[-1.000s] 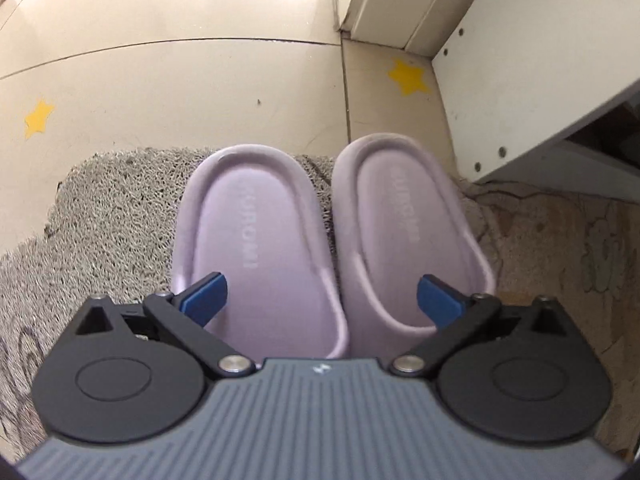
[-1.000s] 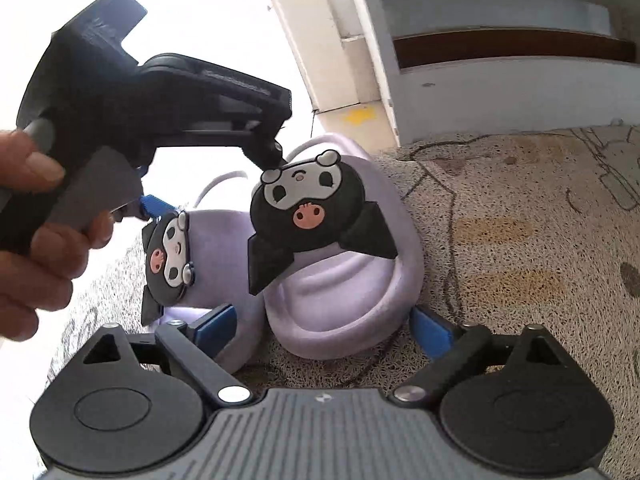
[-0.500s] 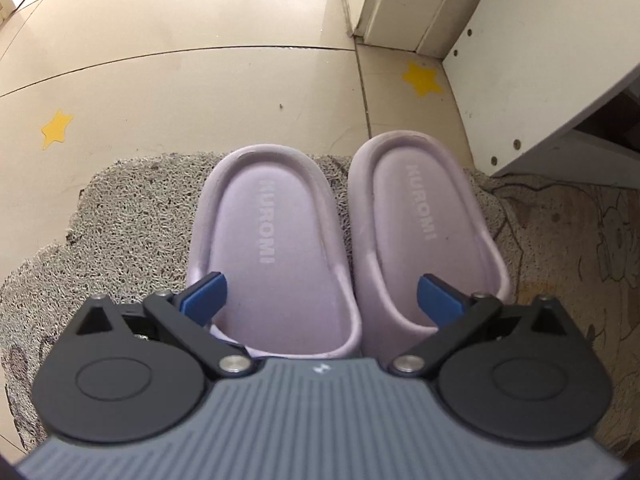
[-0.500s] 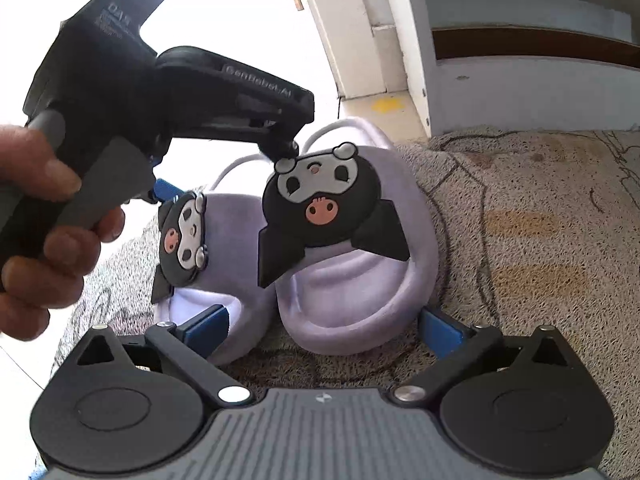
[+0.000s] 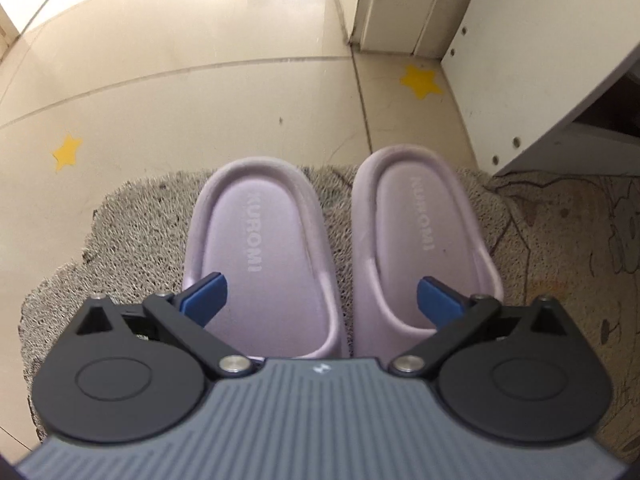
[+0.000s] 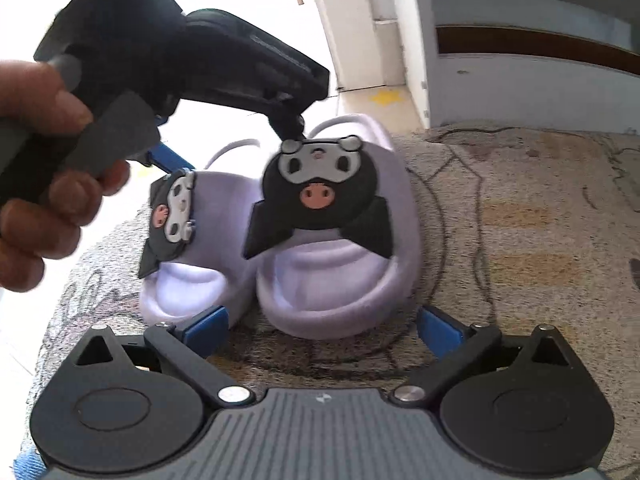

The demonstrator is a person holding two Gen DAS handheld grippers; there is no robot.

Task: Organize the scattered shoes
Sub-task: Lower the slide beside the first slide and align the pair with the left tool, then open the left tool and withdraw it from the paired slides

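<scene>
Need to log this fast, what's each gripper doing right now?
Left gripper: open, over the lilac Kuromi slippers, holding nothing.
Right gripper: open, holding nothing.

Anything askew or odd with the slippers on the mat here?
Nothing stands out. The two purple slippers sit upright, side by side and roughly parallel on the mat, heels near its edge. Both character decorations look intact.
</scene>
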